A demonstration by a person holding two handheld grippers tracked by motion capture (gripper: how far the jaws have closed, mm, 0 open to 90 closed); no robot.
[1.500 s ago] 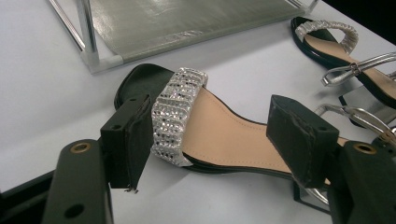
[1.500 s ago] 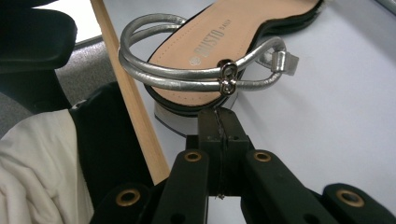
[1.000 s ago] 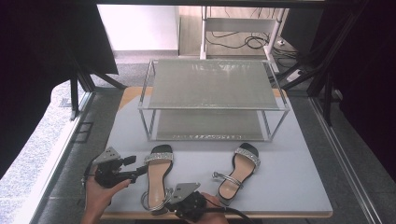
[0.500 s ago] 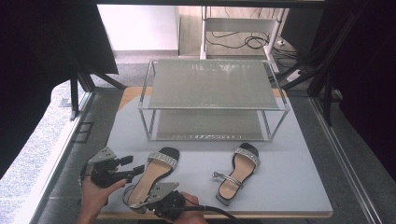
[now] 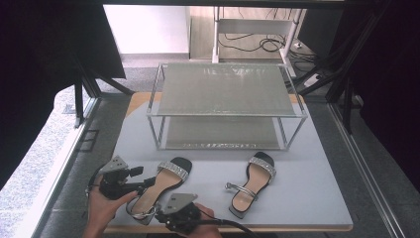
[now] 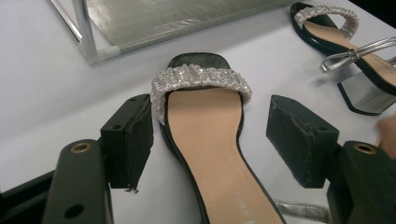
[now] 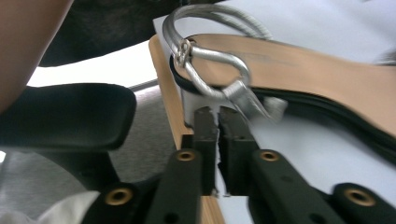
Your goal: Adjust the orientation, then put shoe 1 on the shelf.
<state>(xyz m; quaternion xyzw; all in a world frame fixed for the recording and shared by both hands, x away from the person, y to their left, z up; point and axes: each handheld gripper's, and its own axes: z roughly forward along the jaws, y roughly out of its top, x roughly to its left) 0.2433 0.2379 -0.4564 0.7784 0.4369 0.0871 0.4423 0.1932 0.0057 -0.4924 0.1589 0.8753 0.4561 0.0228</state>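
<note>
Left gripper (image 6: 210, 140) is spread, straddling the near sandal (image 5: 161, 186) at the table's (image 5: 307, 198) front edge. Right gripper (image 7: 218, 116), jaws just parting, nearly together, sits at its heel. Best to pinch the silver ankle strap (image 7: 210, 79) squarely, then lift toward the rack (image 5: 225, 89).

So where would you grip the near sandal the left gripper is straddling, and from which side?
Across the narrow waist of the sandal, behind the glittery strap, coming in from the heel end as the left gripper is. The sole lies flat and slim there, fitting between the open jaws.
</note>
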